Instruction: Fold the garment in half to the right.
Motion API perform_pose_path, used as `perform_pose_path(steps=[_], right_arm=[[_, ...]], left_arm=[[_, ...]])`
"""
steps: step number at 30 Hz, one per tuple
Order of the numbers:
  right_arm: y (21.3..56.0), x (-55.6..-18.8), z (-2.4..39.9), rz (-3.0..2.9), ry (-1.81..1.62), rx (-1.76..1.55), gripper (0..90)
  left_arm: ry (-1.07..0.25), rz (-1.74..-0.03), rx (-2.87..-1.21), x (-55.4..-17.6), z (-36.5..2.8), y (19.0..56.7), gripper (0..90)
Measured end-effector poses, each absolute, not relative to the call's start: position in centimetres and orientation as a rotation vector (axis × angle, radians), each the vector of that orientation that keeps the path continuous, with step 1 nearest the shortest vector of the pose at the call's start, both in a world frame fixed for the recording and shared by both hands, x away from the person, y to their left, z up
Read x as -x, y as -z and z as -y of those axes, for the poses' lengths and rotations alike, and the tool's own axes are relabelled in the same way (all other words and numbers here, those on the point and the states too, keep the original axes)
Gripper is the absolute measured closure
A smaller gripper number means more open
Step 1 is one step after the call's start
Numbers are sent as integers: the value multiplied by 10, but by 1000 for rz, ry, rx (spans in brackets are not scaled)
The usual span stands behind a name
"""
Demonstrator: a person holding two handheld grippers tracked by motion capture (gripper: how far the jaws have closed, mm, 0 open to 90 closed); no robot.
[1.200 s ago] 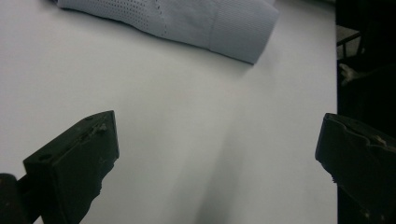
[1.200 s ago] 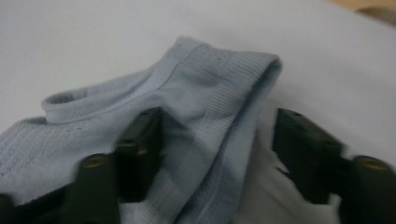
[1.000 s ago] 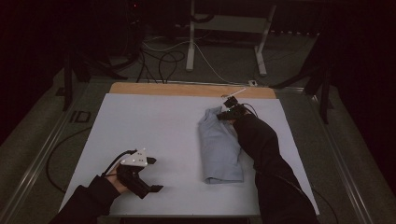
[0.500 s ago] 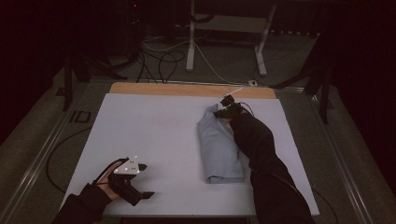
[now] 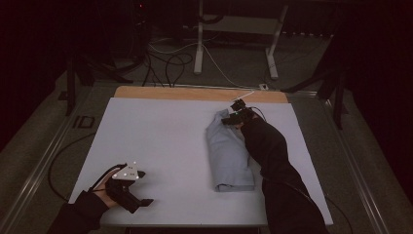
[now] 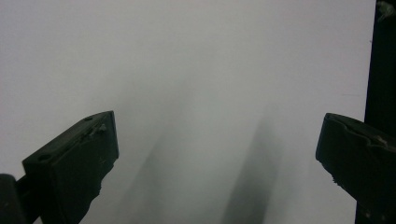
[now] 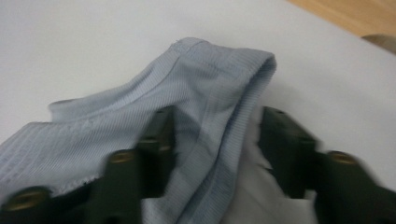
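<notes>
1. Two forearms in dark sleeves come in from the near edge of the bench (image 5: 160,126); the right one stretches far forward to the garment's far end, the left one stays low at the near left corner.
2. At that corner the left gripper (image 5: 139,202) lies close over the white surface, its jaws spread wide with nothing between them, as the left gripper view (image 6: 210,154) confirms.
3. Broad bare surface lies between the two hands, and a wooden strip (image 5: 195,93) runs along the far edge.
4. On the right half lies the folded light-blue garment (image 5: 228,153), long axis running near to far, just beside the right sleeve.
5. At the garment's far end sits the right gripper (image 5: 233,118); its jaws have just been opening.
6. From the right gripper view (image 7: 215,154), a ribbed hem fold (image 7: 224,93) of the cloth lies between the parted jaws, the right jaw clear of it, so the cloth is not pinched.
</notes>
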State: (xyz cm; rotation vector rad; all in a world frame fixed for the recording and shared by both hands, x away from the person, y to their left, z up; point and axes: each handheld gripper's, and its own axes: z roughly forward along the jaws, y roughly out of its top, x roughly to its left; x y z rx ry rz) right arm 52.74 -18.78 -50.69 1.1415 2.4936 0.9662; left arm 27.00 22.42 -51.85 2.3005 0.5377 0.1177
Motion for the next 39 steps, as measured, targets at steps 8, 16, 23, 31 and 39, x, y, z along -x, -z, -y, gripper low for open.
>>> perform_pose_path(steps=[8, 16, 23, 31, 39], right_arm=[[489, -512, 199, -2518, -1088, -1072, 140], [469, -487, 205, -2474, -1173, -1021, 139], [456, -451, 197, -2551, -1273, -894, 143], [454, -418, 189, -2620, -1353, -793, 152], [459, -377, 180, -2624, -1383, -658, 428]], left_arm=[[-112, -551, -2306, -271, -226, 520, 3], [-115, -537, -2305, -269, -225, 520, 3], [-115, -541, -2301, -268, -226, 519, 3], [-121, -538, -2304, -267, -225, 520, 3], [-124, -535, -2299, -267, -225, 520, 3]])
